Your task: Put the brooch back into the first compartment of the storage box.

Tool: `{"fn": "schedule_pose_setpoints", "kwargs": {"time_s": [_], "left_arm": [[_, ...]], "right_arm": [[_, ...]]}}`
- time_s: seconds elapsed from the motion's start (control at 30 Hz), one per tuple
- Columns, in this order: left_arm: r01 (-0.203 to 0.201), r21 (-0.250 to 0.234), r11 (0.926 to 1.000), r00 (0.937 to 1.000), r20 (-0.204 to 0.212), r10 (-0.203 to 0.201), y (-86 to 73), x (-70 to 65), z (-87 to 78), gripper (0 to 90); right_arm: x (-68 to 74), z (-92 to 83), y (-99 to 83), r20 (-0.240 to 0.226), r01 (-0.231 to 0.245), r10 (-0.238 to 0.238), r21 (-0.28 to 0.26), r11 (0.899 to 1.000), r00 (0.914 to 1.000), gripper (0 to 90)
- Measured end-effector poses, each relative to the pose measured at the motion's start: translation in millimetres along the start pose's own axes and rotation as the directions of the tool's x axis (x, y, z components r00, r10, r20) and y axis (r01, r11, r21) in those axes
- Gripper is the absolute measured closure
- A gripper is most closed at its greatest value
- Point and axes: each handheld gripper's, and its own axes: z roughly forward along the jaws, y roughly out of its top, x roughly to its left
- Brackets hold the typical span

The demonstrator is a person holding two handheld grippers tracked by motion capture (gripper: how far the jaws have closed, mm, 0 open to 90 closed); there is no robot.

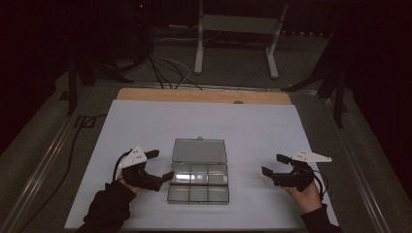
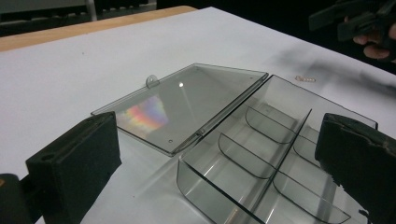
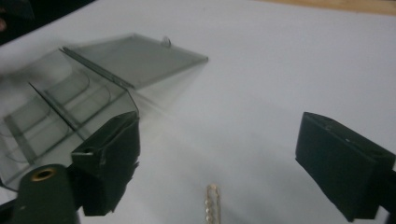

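A clear plastic organiser box (image 1: 198, 180) sits open near the person's edge of the white table (image 1: 145, 121), about midway between the two hands. It is smoky and see-through, and its lid (image 1: 199, 150) is folded right back on the hinge so that it lies flat on the table beyond the tray, with a small round tab at its far edge. The lid catches the light in a rainbow smear, plain in the left gripper view. The tray is split into six compartments by one straight divider down its length and curved cross walls; I can see nothing lying in them. The left gripper (image 1: 158, 165) rests just beside the box's left side with its jaws spread wide, one near the tray's near corner and the other out over bare table, and they grip nothing; from the left gripper view one pad stands right at the tray's wall, though I cannot tell whether it touches. The right gripper (image 1: 272, 164) is off to the right of the box, well apart from it, jaws wide and holding nothing. Between them on the table lies a small pale chain-like piece (image 3: 212, 205), thin and beaded, untouched, and too small to make out further.
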Motion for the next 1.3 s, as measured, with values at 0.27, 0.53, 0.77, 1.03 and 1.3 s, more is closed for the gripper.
{"fn": "schedule_pose_setpoints", "kwargs": {"time_s": [0.27,0.53,0.77,1.03,1.3], "left_arm": [[0.004,-0.007,1.0,1.0,-0.004,-0.004,0.3,0.8,-2.0,1.0],[0.022,-0.015,0.9996,0.9997,-0.002,-0.022,-0.1,3.7,-3.8,1.0],[0.018,-0.012,0.9998,0.9998,-0.004,-0.019,-0.1,3.4,-3.5,1.0],[0.018,-0.012,0.9998,0.9998,-0.005,-0.018,-0.2,3.2,-3.5,1.0],[0.018,-0.012,0.9998,0.9998,-0.006,-0.018,0.0,3.6,-3.9,1.0]], "right_arm": [[2.3,9.4,-12.0,0.015,0.033,-0.034,0.084,0.996,0.9993,33.1],[11.7,21.9,-21.1,0.005,0.125,-0.128,0.189,0.974,0.9917,54.8],[13.7,28.9,-25.6,0.019,0.187,-0.199,0.266,0.946,0.9798,65.4],[16.3,34.2,-27.4,0.047,0.222,-0.249,0.32,0.921,0.9673,72.8],[16.3,35.7,-26.2,0.041,0.185,-0.21,0.332,0.925,0.9769,84.5]]}}
